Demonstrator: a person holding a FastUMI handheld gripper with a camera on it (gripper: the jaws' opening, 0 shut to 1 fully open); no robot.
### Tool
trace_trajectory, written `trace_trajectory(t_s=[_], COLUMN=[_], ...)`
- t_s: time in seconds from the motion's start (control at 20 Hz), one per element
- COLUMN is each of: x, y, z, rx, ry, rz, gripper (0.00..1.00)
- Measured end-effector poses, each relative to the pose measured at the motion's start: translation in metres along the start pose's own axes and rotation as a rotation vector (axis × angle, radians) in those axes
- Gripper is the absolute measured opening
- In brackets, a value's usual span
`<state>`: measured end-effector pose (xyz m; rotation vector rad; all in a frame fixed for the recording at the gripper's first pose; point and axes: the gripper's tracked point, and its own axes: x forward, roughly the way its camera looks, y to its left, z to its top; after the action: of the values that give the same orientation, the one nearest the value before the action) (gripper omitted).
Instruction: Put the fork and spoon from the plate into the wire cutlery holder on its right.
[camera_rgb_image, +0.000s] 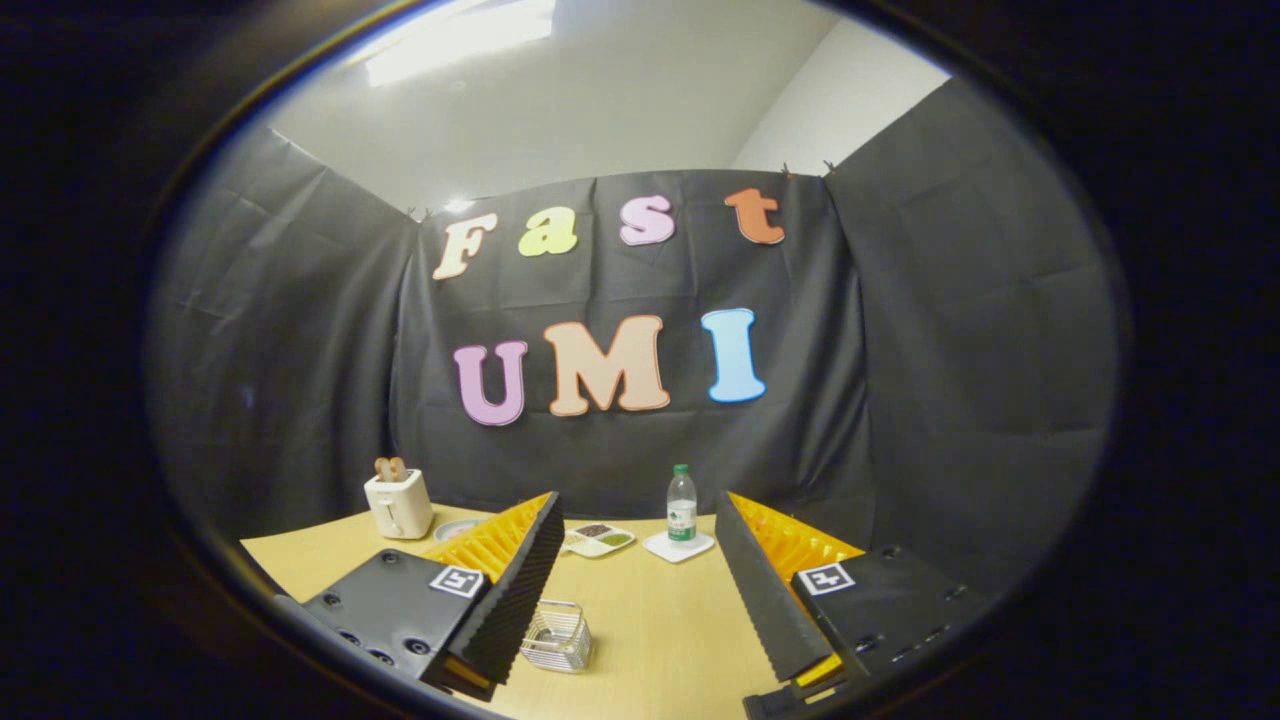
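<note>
From the gripper view, I have the gripper (640, 590) held high and level over the pale wooden tabletop (660, 630), its fingers spread wide apart with nothing between them. The small square wire cutlery holder (556, 635) sits low in the frame, just beside the left finger's tip; I cannot tell whether anything is inside it. I cannot make out the fork, the spoon or the plate they lie on; a pale round dish edge (455, 527) peeks from behind the left finger, near the white toaster with bread in it (398, 502) at lower left, but I cannot say that is the plate.

Beyond the fingers, mid-frame, stand a white divided dish with dark and green contents (598, 538) and a clear plastic bottle with a green cap (681, 505) on a white square coaster (678, 546).

I judge I am at the approach step, nothing grasped yet. Next I would tip the camera down and leftward of the holder to find the plate, then line up the open fingers across one utensil's handle.
</note>
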<state>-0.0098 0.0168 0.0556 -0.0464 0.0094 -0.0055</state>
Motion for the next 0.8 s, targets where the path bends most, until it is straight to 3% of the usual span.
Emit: trace_trajectory(t_s=[0.5, 0.8], x=[0.032, 0.052], y=[0.059, 0.134], z=[0.009, -0.040], rx=[-0.104, -0.096], ry=[0.118, 0.329], rz=[0.091, 0.215], gripper=[0.97, 0.97])
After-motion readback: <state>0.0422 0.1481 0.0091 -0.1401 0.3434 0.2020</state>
